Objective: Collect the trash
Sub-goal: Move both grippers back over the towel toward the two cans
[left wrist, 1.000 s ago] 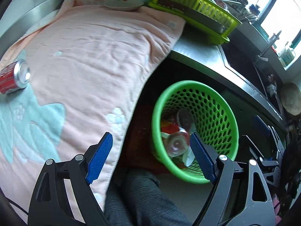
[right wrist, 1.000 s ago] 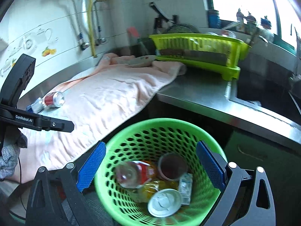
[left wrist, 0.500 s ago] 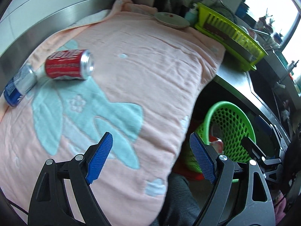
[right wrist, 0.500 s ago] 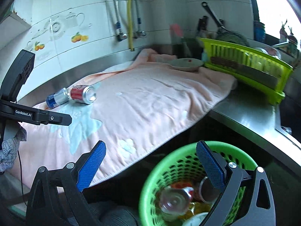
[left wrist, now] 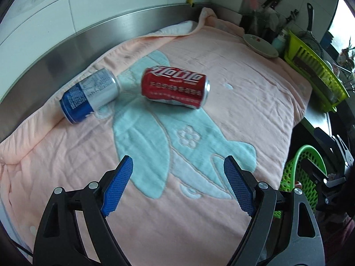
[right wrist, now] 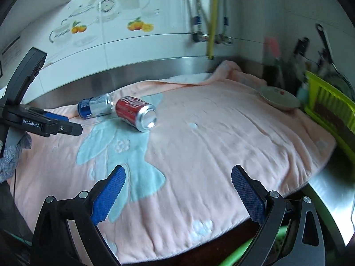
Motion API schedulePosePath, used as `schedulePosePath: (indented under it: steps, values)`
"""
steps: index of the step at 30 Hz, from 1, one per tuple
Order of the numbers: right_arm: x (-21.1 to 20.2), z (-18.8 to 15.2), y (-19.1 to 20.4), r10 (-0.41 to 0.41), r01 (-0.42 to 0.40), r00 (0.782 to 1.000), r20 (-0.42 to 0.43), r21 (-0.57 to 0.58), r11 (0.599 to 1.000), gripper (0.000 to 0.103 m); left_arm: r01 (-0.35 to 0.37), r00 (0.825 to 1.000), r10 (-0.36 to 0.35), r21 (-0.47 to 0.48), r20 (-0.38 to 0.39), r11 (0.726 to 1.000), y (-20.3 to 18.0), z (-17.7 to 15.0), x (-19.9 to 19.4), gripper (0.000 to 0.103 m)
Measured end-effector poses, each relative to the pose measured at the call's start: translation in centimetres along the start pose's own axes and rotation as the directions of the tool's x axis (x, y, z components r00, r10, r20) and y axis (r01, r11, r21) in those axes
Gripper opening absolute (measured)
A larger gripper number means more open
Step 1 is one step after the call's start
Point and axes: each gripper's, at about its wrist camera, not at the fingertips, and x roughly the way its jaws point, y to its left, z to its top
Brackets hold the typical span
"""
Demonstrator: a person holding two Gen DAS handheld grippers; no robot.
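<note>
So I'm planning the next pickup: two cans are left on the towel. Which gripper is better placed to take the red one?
Left, probably. The left gripper is open and empty, with the red can close ahead. The right gripper is open too, but in its view the can lies farther off.

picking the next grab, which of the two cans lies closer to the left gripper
The red can; it lies almost straight ahead of the left gripper, while the blue and silver can lies further left.
</note>
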Motion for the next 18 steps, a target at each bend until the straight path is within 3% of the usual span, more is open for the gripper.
schedulePosePath:
  steps: [8, 18]
  values:
    - [5.1, 3.9, 3.6, 0.077, -0.079, 0.997, -0.021, -0.112, 0.991, 0.094, -0.099, 0.995, 0.099, -0.027, 0.018, 0.995, 4.9, 1.7, -0.5, 0.083]
    - [10.5, 8.0, 7.1, 0.144, -0.153, 0.988, -0.055, -0.258, 0.954, 0.093, -0.132, 0.991, 0.132, -0.024, 0.037, 0.991, 9.0, 3.0, -0.4, 0.083]
